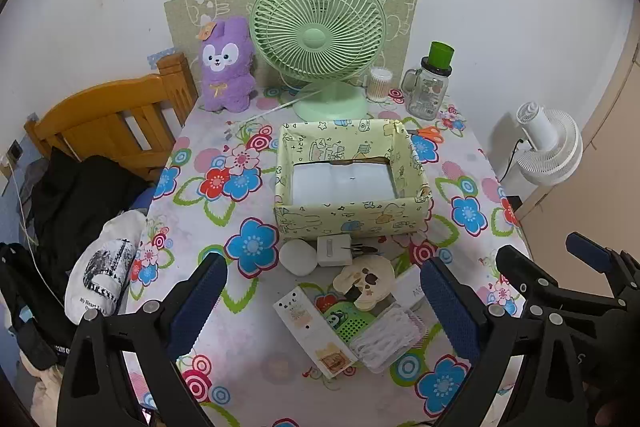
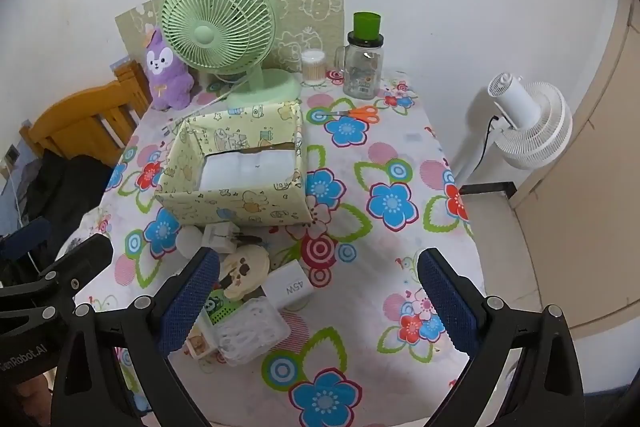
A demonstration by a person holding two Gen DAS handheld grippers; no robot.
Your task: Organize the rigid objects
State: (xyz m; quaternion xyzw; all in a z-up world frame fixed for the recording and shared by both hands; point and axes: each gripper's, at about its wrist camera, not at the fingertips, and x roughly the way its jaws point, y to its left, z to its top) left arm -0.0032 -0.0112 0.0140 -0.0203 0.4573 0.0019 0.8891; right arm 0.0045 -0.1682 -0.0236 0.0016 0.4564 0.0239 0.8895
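Two fans: one green (image 1: 316, 39), one white (image 1: 550, 143). One box (image 1: 352, 215), one plush (image 1: 227, 67), one jar (image 1: 430, 87), one pair of scissors (image 1: 430, 134), two chargers (image 1: 334, 250) (image 2: 289, 287).

Surface: floral-cloth table (image 1: 472, 163)
Ahead, centre: open patterned box (image 1: 352, 215)
Beyond box: green fan (image 1: 320, 39), plush rabbit (image 1: 228, 63), jar (image 1: 430, 87), scissors (image 1: 428, 133)
Nearest the fingers: small-item cluster (image 1: 352, 303)

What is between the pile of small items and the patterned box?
Nothing visible. The pile sits right in front of the box, whose top is open; the white plug nearly touches its front wall.
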